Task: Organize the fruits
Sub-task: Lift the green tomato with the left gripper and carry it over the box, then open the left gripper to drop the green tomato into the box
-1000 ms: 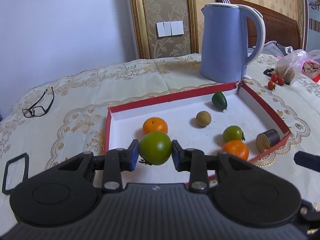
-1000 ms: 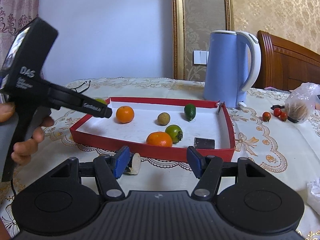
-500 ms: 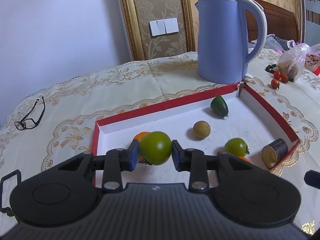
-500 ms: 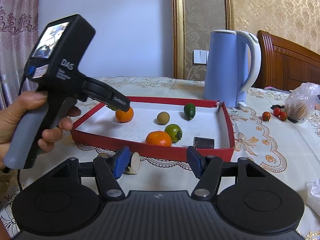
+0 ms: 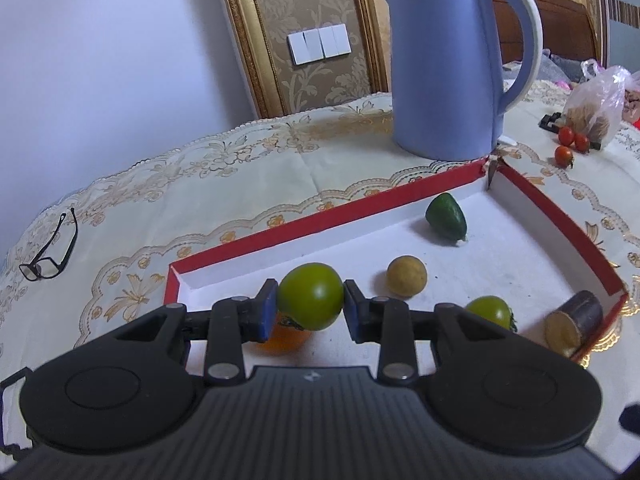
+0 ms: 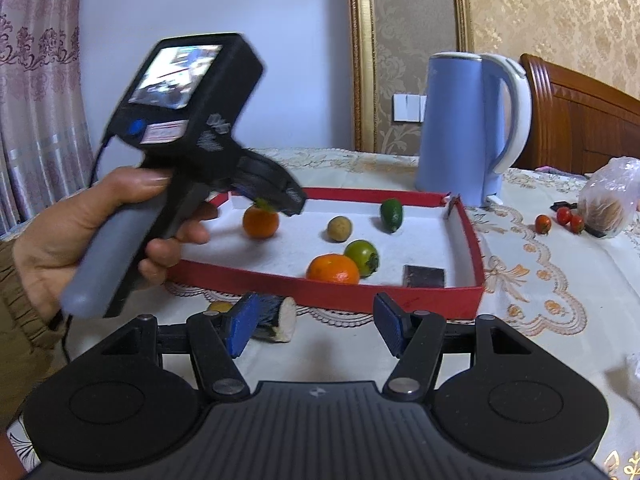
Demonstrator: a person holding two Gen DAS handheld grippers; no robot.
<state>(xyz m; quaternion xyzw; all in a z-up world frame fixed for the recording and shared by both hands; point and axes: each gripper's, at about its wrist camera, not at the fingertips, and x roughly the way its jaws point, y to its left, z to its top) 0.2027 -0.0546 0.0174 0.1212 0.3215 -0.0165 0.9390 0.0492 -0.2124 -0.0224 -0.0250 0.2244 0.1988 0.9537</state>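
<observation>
My left gripper [image 5: 310,304] is shut on a green tomato [image 5: 311,295] and holds it above an orange [image 5: 282,338] at the near left of the red tray [image 5: 320,216]. In the tray lie a dark green fruit [image 5: 446,220], a small yellow-brown fruit [image 5: 406,275], a second green tomato [image 5: 491,312] and a dark cut cylinder [image 5: 574,324]. In the right wrist view the left gripper [image 6: 288,204] hangs over the orange [image 6: 261,222], and another orange [image 6: 333,269] lies near the tray's front wall. My right gripper [image 6: 312,326] is open and empty before the tray [image 6: 328,294].
A blue kettle [image 5: 452,64] stands behind the tray. Glasses [image 5: 50,248] lie at the far left. Cherry tomatoes [image 5: 568,144] and a plastic bag [image 5: 596,108] are at the right. A cut dark cylinder [image 6: 276,318] and a small yellow fruit [image 6: 219,306] lie outside the tray's front.
My left gripper has carried the green tomato up and forward over the tray's near left corner, above the orange. My right gripper has stayed still and open.
</observation>
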